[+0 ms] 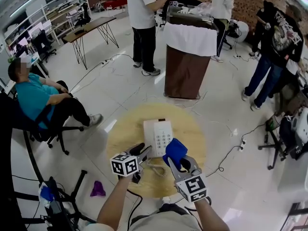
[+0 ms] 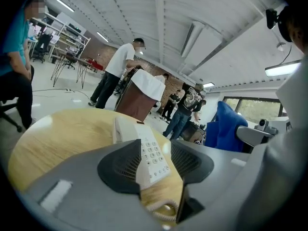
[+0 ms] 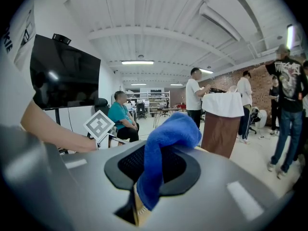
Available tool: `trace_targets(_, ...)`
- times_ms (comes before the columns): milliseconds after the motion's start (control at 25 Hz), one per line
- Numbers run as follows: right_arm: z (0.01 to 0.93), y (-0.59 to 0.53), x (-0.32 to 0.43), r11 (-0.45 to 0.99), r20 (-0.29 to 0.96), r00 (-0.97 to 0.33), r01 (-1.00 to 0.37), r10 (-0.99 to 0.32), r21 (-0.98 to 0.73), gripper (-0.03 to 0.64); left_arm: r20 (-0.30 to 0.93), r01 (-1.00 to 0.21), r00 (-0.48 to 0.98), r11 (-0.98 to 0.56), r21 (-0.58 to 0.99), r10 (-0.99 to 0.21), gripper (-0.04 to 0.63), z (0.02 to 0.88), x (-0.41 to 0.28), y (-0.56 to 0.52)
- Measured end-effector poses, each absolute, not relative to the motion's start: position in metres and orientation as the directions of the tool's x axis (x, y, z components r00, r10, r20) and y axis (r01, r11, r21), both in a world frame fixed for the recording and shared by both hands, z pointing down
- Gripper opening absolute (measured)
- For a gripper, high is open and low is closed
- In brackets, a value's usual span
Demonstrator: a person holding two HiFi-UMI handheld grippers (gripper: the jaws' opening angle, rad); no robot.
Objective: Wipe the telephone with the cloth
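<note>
Two tools: L tool (image 1: 144, 152) jaws wide, empty, telephone (image 1: 158, 134) just ahead; R tool (image 1: 180, 163) clamps cloth (image 1: 174, 150) beside it.

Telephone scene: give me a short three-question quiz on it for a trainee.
1. True or false: the right tongs are shut on the blue cloth.
2. The telephone sits on: A) the round wooden table; B) the floor; C) an office chair.
3. Fill in: the left tongs are ___, gripping nothing.
Key: 1 true; 2 A; 3 open.
</note>
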State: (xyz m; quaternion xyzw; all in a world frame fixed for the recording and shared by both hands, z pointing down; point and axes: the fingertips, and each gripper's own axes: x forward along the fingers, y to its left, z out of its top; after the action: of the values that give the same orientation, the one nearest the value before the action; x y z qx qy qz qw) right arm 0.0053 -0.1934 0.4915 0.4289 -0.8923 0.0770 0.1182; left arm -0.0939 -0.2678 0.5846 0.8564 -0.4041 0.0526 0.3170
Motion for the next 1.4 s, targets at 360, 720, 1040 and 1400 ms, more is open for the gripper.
trace_targets(360,0.514,-0.209,0.018,0.623,0.327,-0.602,-0.781,-0.728,-0.05,0.064,0.396,-0.704,0.685,-0.416,0.575,-0.612,0.224,0.638,-0.101,-0.299)
trace_targets(720,0.529,-0.22,0.04,0.617,0.365,-0.584,-0.786,-0.725,-0.032,0.064,0.322,-0.579,0.769,-0.39,0.716,-0.552,0.192,0.656,-0.102,-0.312)
trace_targets(1040,0.536,-0.223,0.037,0.632,0.382,-0.597,-0.774,-0.705,-0.043,0.064,0.288,-0.468,0.858,-0.418,0.779,-0.425,0.158,0.655,-0.089,-0.31)
trace_targets(1400,0.542,-0.222,0.039,0.628,0.392,-0.593,-0.777,-0.703,-0.05,0.064,0.208,-0.368,0.888,-0.363,0.856,-0.409,0.095,0.651,-0.086,-0.313)
